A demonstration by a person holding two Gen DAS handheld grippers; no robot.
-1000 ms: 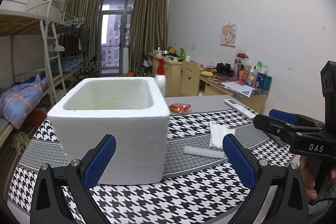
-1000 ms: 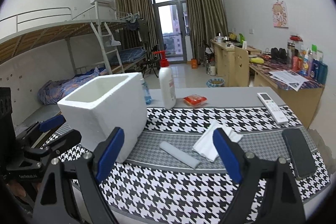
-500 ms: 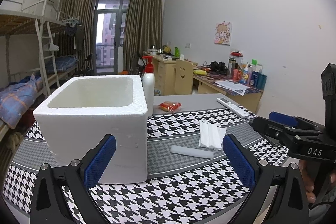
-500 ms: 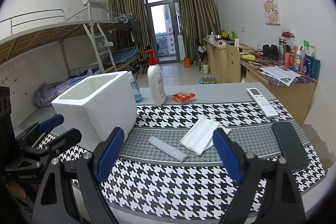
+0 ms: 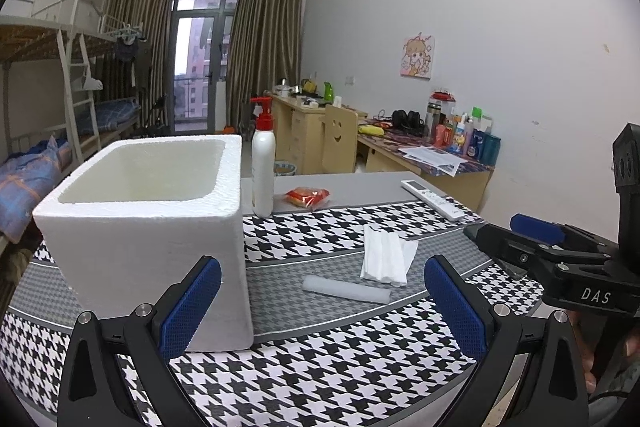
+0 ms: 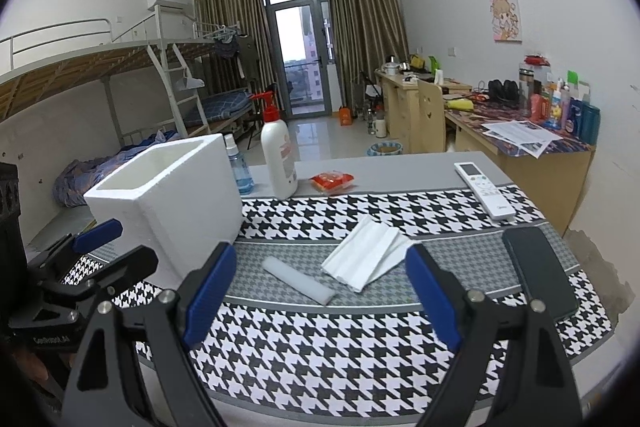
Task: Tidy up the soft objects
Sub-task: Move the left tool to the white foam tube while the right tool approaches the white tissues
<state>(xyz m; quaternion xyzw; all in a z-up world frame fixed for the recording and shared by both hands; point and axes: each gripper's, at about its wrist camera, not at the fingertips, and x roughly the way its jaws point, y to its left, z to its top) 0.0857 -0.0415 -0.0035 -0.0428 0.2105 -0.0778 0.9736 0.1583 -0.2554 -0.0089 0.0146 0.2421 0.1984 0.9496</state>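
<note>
Dormitory room, table (image 6: 360,359) under a houndstooth cloth. Left gripper (image 5: 320,301) and right gripper (image 6: 316,291) both stand wide apart and hold nothing. Between the right gripper's blue pads (image 6: 208,289) lie a grey foam roll (image 6: 298,281) and, just beside it, folded white tissue (image 6: 366,253). A white foam box (image 5: 140,219) stands left; behind it a pump bottle (image 6: 278,155), a red packet (image 6: 332,181), a remote (image 6: 484,191).

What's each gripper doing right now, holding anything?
Left gripper: open, holding nothing.
Right gripper: open, holding nothing.
</note>
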